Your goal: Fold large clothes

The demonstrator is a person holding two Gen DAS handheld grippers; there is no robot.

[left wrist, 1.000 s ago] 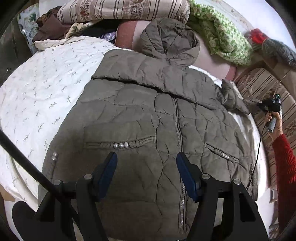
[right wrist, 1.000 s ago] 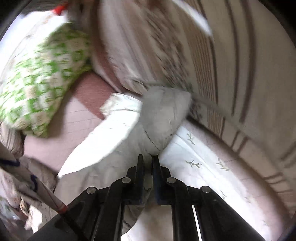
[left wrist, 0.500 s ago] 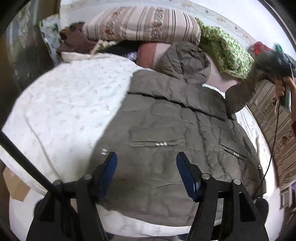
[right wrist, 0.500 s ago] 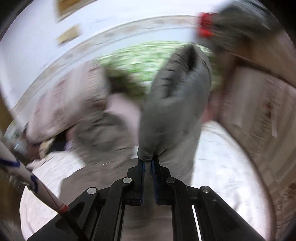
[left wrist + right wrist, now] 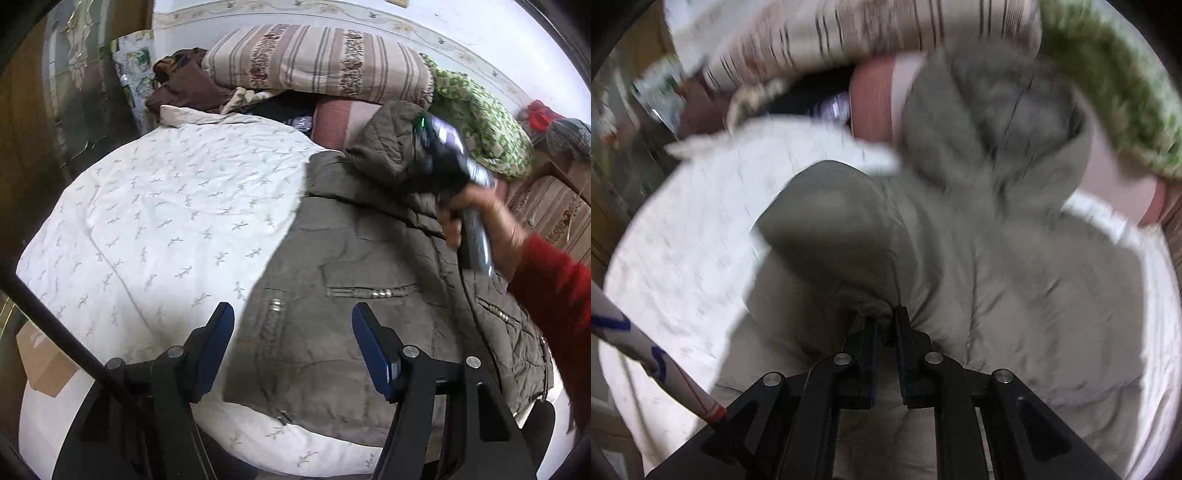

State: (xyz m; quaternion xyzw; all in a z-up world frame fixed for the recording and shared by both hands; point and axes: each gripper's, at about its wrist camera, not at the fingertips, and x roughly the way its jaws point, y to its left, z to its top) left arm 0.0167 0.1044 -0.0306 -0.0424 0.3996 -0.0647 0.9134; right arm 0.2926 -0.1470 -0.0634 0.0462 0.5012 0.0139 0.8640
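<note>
An olive quilted hooded jacket (image 5: 369,266) lies front up on the white leaf-print bedspread (image 5: 166,221). My left gripper (image 5: 293,328) is open and empty, held above the jacket's lower left hem. My right gripper (image 5: 885,325) is shut on the jacket's sleeve (image 5: 834,229) and holds it over the jacket's chest; the view is blurred. In the left wrist view the right gripper's body (image 5: 447,158) and the hand (image 5: 480,221) that holds it are over the jacket's upper right, below the hood (image 5: 391,136).
Striped pillows (image 5: 317,62), a green patterned quilt (image 5: 480,122) and brown clothes (image 5: 184,88) are piled at the head of the bed. A striped cushion (image 5: 554,210) lies at the right edge. A cardboard box (image 5: 40,362) stands on the floor at left.
My right gripper has swung the sleeve from the bed's right edge up and across over the jacket's chest. My left gripper has drawn back and shifted left, still open.
</note>
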